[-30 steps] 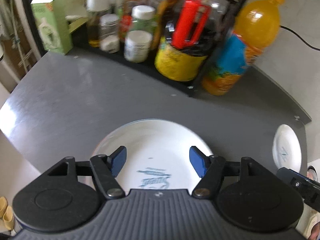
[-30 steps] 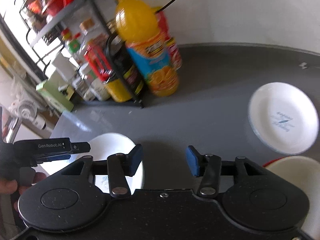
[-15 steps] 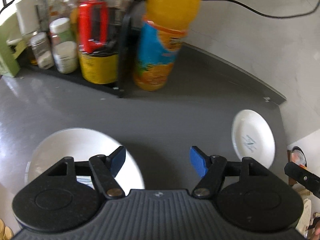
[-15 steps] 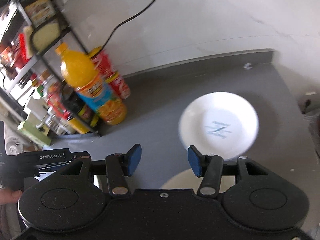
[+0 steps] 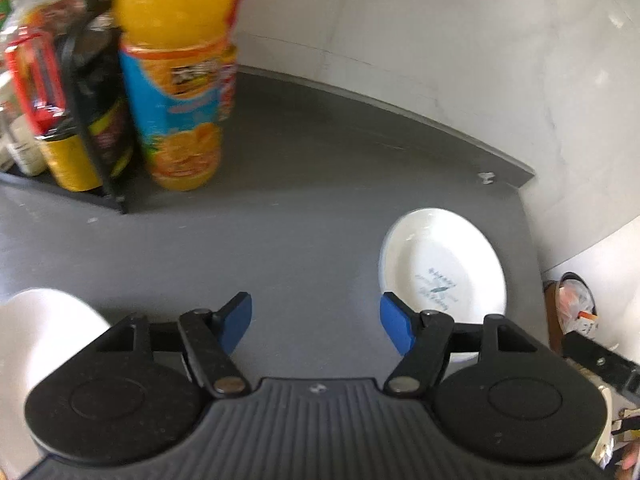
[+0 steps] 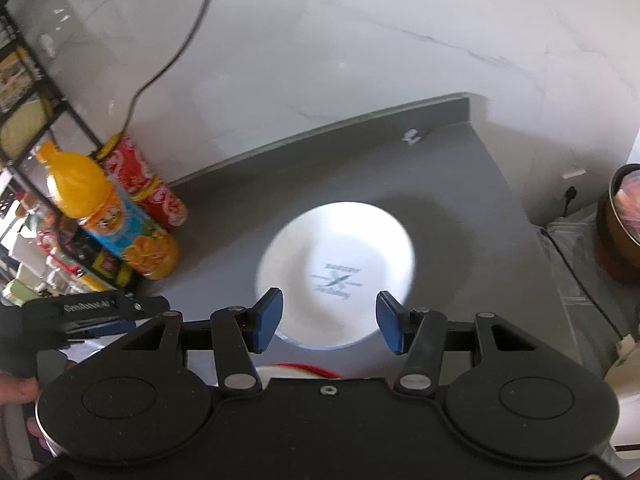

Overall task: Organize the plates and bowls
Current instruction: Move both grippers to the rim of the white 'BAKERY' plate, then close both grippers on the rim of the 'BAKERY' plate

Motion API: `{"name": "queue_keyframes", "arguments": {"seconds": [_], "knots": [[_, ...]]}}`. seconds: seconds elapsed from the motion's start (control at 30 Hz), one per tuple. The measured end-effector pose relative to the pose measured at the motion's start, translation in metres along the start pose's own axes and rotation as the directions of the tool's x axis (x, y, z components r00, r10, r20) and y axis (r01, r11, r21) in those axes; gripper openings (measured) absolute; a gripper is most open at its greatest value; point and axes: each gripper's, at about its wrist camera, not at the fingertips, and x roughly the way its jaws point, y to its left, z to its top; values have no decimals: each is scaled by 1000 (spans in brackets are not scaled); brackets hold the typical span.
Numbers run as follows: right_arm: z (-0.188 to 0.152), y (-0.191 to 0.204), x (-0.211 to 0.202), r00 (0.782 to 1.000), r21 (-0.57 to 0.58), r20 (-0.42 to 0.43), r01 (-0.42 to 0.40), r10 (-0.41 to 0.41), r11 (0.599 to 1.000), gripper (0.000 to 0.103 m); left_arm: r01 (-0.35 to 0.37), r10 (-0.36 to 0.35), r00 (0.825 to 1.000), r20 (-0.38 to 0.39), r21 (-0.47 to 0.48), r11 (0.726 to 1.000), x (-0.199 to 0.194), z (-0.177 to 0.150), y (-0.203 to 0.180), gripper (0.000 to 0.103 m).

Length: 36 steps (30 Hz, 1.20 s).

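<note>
A white plate (image 5: pixel 442 264) with a small green print lies on the grey counter at the right of the left wrist view, just beyond my left gripper's right finger. My left gripper (image 5: pixel 316 322) is open over bare counter. A second white plate (image 5: pixel 40 328) shows at the lower left edge. In the right wrist view the printed plate (image 6: pixel 336 268) lies straight ahead, and my right gripper (image 6: pixel 328 318) hangs open above its near rim. A red-rimmed white dish (image 6: pixel 304 370) peeks out under that gripper, mostly hidden.
An orange juice bottle (image 5: pixel 176 80) and a black rack of jars and bottles (image 5: pixel 68 112) stand at the back left. A red can (image 6: pixel 148 188) stands behind the bottle. A black cable (image 6: pixel 176 48) runs up the marble wall. A brown pot (image 6: pixel 620 224) sits at the right edge.
Both grippers have swung right. The left-hand plate slid out from under my left gripper to the frame's edge. The printed plate now sits centred ahead of my right gripper. Both stayed open.
</note>
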Motion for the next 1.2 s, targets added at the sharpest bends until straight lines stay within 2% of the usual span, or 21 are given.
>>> {"name": "queue_keyframes", "arguments": {"seconds": [0.33, 0.5, 0.7, 0.97, 1.1, 1.2], "knots": [[1, -42, 45, 998, 30, -57, 19, -18, 999, 51, 13, -12, 998, -55, 27, 1000, 53, 13, -30, 62], [1, -55, 67, 996, 36, -89, 21, -17, 999, 49, 16, -13, 995, -99, 32, 999, 83, 12, -38, 47], [1, -60, 90, 992, 27, -122, 17, -14, 999, 46, 6, -4, 992, -129, 21, 1000, 111, 10, -41, 34], [-4, -62, 113, 985, 30, -172, 14, -9, 999, 32, 40, -42, 986, -161, -18, 999, 128, 15, -46, 20], [-3, -60, 121, 983, 21, -185, 7, -3, 1000, 26, 52, -49, 985, -165, 13, 999, 134, 14, -52, 11], [-2, -59, 126, 981, 13, -191, -10, 12, 1000, 17, 53, -53, 983, -176, -2, 999, 138, 16, -54, 10]]}}
